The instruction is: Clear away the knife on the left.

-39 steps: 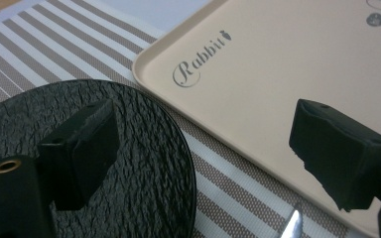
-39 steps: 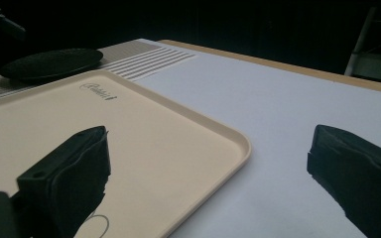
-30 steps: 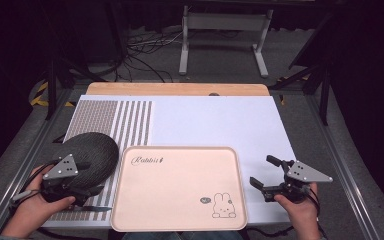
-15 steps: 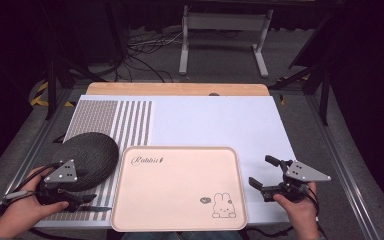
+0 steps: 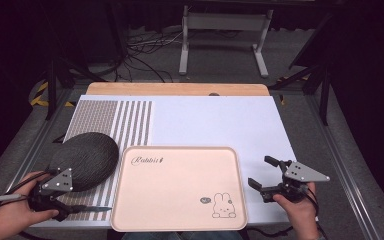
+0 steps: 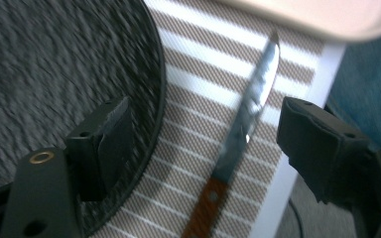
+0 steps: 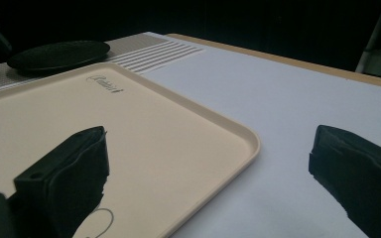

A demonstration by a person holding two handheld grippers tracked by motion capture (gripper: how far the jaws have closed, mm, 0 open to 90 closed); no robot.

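A: How far along is this?

B: Barely begun, I judge. The knife lies untouched on the striped mat, between the round dark mat and the pink tray. The left tool hovers spread around it; the right tool gapes, holding nothing, beside the tray on the worktop.

A: Anything unclear?

B: The handle's end is cut off, the dark mat blurred.
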